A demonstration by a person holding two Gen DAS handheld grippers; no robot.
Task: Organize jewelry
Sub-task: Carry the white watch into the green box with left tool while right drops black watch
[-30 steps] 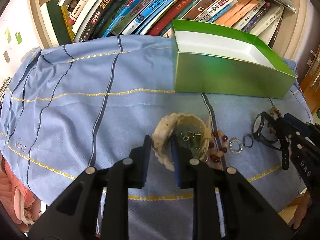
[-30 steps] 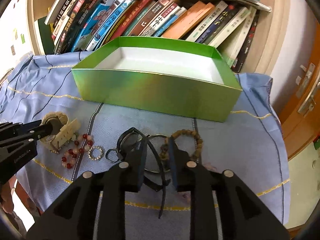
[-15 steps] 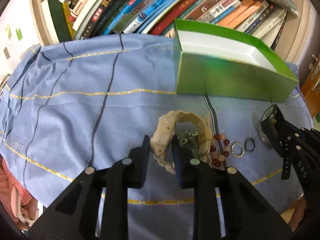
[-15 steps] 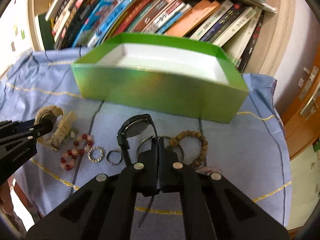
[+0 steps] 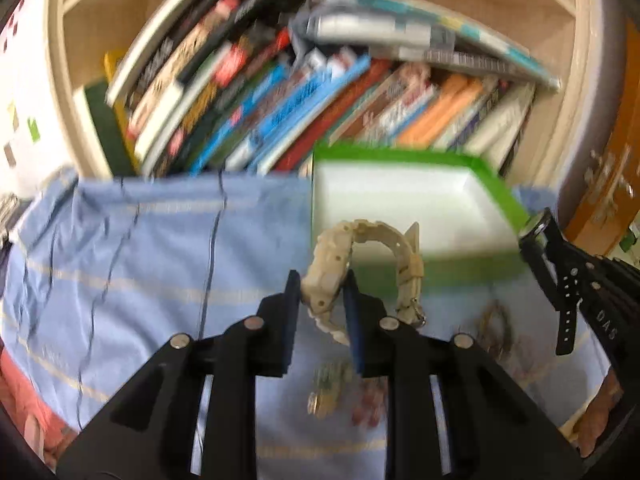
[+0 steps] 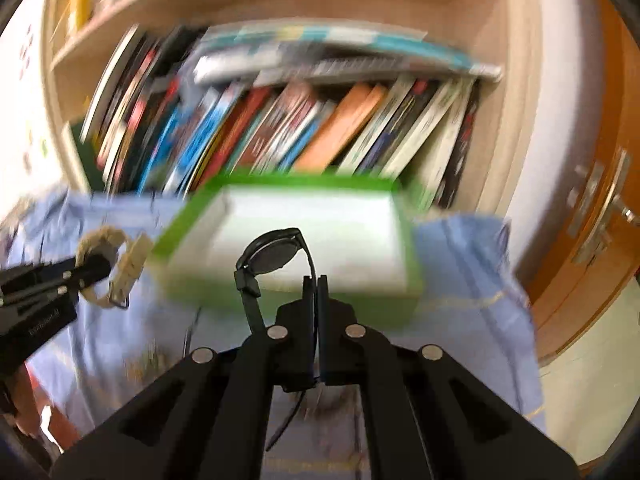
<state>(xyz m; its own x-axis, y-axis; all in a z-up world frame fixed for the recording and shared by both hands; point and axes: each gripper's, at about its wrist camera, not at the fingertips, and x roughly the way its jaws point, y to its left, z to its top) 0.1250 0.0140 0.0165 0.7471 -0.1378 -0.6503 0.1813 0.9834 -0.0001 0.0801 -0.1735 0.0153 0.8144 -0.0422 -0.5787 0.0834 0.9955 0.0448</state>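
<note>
The box [image 5: 408, 204] sits on the cloth [image 5: 140, 248] at the back right, with the books [image 5: 280, 92] on the shelf right behind it. Small jewelry pieces [image 5: 332, 388] lie on the cloth in front of the box.

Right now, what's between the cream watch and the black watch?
In the right wrist view, the green box and its white inside lie between the cream watch and the black watch; both hang in front of it.
</note>
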